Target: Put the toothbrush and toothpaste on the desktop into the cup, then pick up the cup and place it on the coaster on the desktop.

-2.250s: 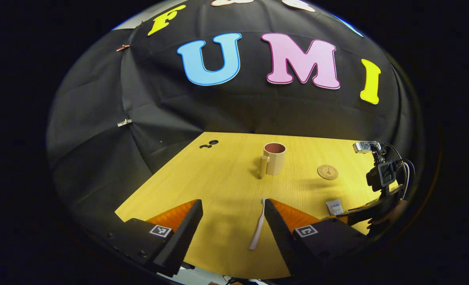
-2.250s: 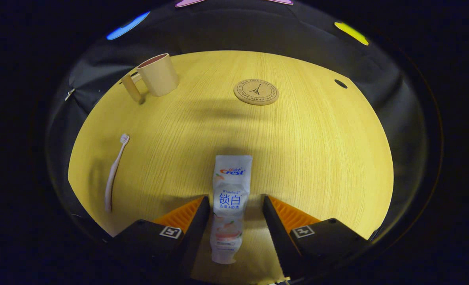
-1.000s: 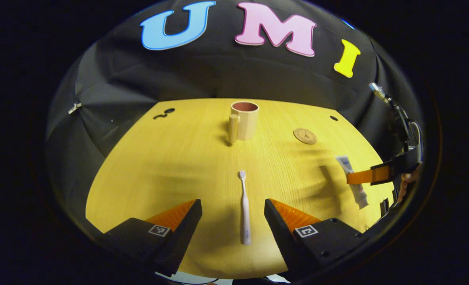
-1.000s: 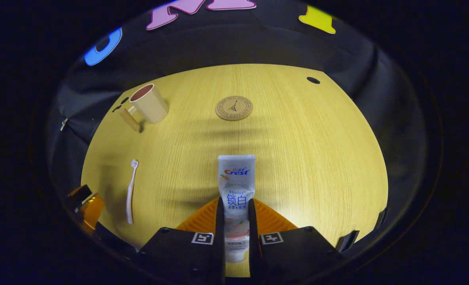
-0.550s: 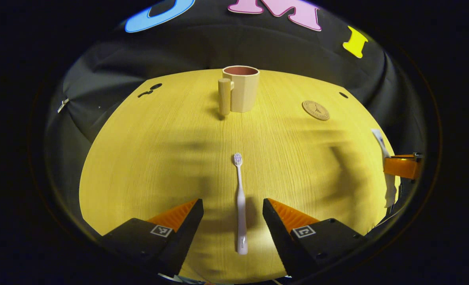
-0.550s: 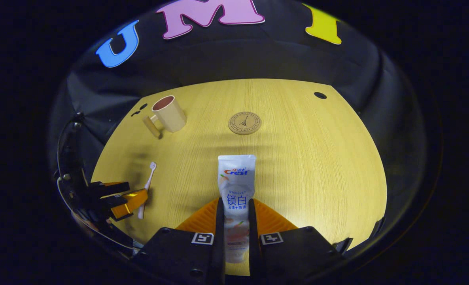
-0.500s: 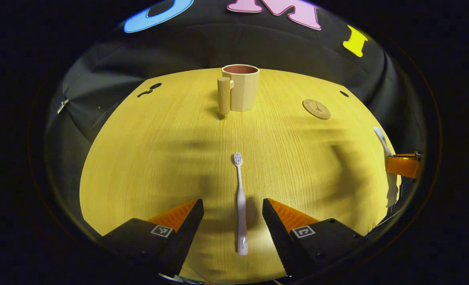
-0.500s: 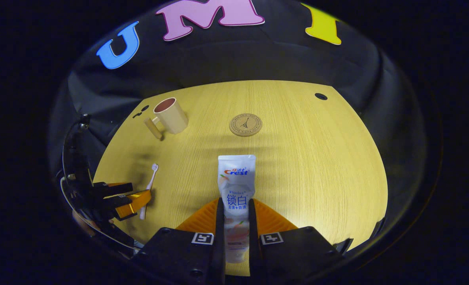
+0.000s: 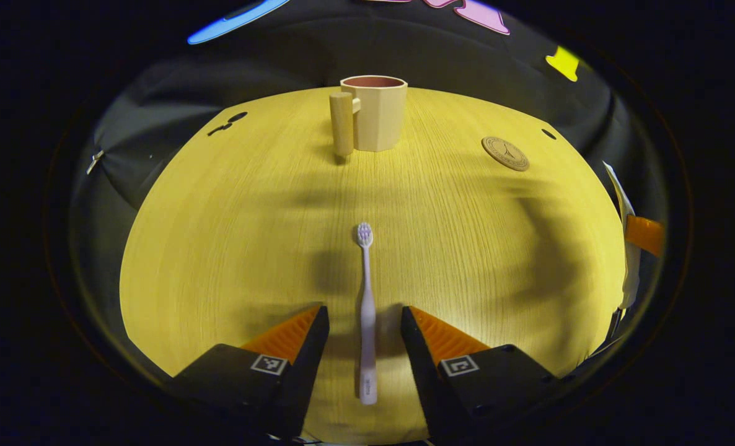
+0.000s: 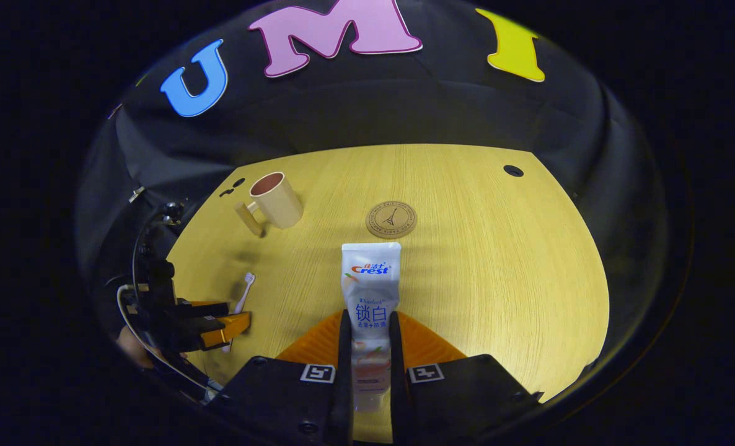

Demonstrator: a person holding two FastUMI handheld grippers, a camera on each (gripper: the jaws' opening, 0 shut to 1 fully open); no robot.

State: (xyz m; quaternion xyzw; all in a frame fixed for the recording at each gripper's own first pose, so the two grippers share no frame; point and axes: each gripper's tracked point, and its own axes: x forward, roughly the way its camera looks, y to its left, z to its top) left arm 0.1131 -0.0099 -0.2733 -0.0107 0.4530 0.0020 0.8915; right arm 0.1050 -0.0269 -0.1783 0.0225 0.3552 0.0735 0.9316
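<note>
A pale pink toothbrush (image 9: 366, 310) lies flat on the yellow wooden desktop (image 9: 219, 217), bristles pointing away. My left gripper (image 9: 363, 316) is open, one finger on each side of the handle with a small gap to it. My right gripper (image 10: 367, 322) is shut on a white toothpaste tube (image 10: 370, 279), held above the desktop and pointing forward. The beige cup (image 9: 377, 114) with its handle on the left stands upright at the far side, with nothing showing inside it. The round cork coaster (image 10: 391, 219) lies to its right. In the right gripper view the left gripper (image 10: 219, 325) sits over the toothbrush (image 10: 245, 288).
The cup (image 10: 276, 199) stands near the desktop's far left corner in the right gripper view. Small cable holes (image 10: 513, 170) (image 9: 237, 116) mark the far corners. The right gripper's orange finger (image 9: 643, 234) and the tube (image 9: 618, 192) are at the right edge of the left gripper view.
My left gripper has moved forward and down over the toothbrush and its fingers have narrowed a little. My right gripper, shut on the toothpaste, has risen slightly.
</note>
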